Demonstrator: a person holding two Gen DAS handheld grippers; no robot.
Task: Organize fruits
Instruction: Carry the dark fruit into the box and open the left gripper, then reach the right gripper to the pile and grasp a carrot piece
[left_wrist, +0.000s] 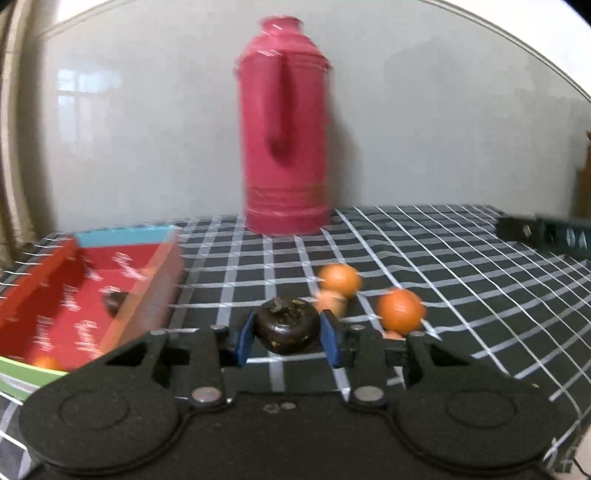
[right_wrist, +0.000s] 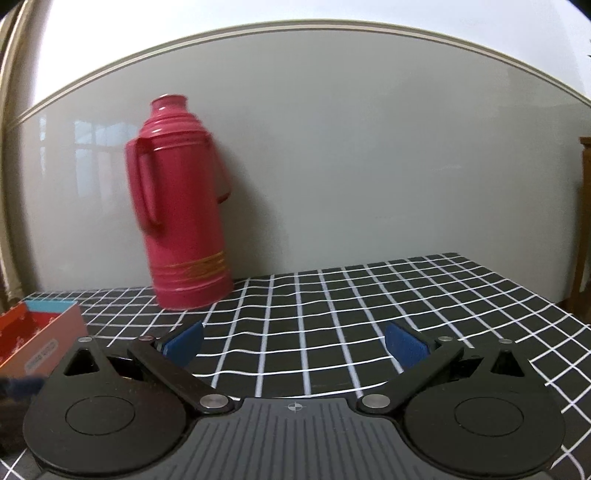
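My left gripper (left_wrist: 287, 338) is shut on a dark round mangosteen (left_wrist: 287, 325), held between its blue pads above the checked tablecloth. Beyond it lie three orange fruits: one at the back (left_wrist: 340, 280), a smaller one (left_wrist: 330, 301) just behind the right pad, and one to the right (left_wrist: 400, 310). A red box (left_wrist: 44, 295) stands open at the left with another dark fruit (left_wrist: 115, 301) and an orange fruit (left_wrist: 46, 362) inside. My right gripper (right_wrist: 293, 343) is open and empty over the cloth; the red box's corner (right_wrist: 55, 332) shows at its left.
A tall red thermos (left_wrist: 286, 129) stands at the back against the grey wall, also in the right wrist view (right_wrist: 183, 206). A dark gripper-like object (left_wrist: 546, 234) lies at the far right. The black-and-white checked cloth (right_wrist: 332, 314) covers the table.
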